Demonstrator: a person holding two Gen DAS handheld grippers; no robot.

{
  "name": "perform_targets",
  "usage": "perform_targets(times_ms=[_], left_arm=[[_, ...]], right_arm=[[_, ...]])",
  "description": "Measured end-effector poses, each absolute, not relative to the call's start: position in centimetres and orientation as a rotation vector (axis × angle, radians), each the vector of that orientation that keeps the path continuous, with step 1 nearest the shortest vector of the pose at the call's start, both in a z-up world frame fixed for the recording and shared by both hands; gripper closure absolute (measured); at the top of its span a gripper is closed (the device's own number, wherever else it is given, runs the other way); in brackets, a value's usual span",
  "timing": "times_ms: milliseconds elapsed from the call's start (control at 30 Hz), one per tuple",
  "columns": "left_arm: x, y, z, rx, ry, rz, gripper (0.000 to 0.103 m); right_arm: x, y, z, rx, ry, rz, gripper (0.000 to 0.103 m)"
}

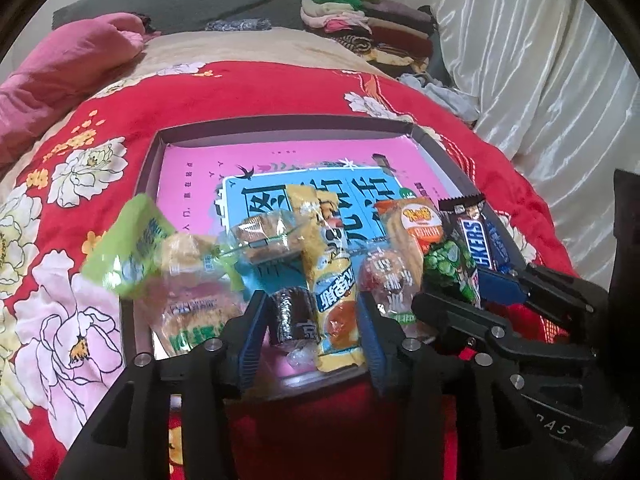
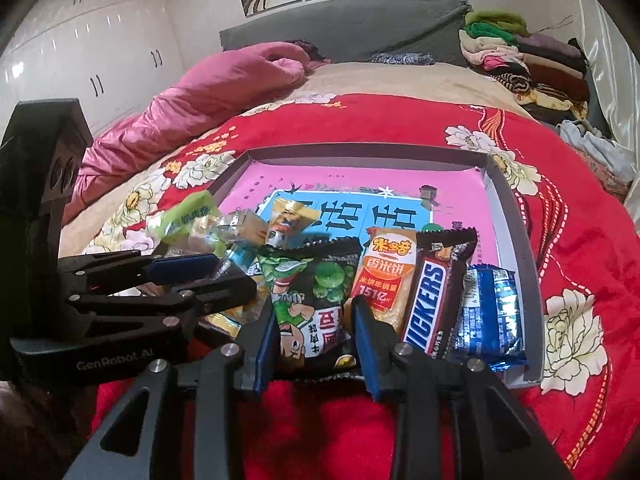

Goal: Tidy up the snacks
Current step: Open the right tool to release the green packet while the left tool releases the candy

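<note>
I'm holding the left gripper [image 1: 312,320] over the tray's [image 1: 152,160] near edge, jaws apart w/ a dark wrapped snack [image 1: 290,312] and a yellow packet [image 1: 334,280] sitting btwn them. Right gripper [image 1: 460,300] is pinching the green packet [image 1: 456,268] beside the Snickers bar [image 1: 476,240].

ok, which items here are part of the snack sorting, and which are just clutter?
Job: shallow box, Snickers bar, green pea packet, rice cracker packet, blue wafer packet, yellow cake packet.
Clutter: pink duvet, folded clothes pile.
</note>
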State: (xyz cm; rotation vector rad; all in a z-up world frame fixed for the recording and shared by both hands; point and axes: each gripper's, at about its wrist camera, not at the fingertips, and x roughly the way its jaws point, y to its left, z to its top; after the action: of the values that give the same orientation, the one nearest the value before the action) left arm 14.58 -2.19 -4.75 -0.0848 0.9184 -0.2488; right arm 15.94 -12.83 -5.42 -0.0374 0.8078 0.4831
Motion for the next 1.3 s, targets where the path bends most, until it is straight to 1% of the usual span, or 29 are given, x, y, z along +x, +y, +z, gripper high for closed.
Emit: perform_targets(times_ms=[167,467,1300], left_arm=[[14.7,-2.3,-4.9,-0.075,0.917,-0.246,0.052],[15.3,-2.5,-5.1,-0.064,0.918,-0.239,0.054],[16.8,-1.8,-5.3,-0.102,0.91,-0.214,0.054]], right_arm=[[16.0,-12.5,-5.4,-0.066,0.813,0.492,0.065],[16.2,-12.0,-5.6,-0.106,0.796,0.491,0.064],[18.3,-12.1,-5.7,-0.104,0.746,0.466,0.064]])
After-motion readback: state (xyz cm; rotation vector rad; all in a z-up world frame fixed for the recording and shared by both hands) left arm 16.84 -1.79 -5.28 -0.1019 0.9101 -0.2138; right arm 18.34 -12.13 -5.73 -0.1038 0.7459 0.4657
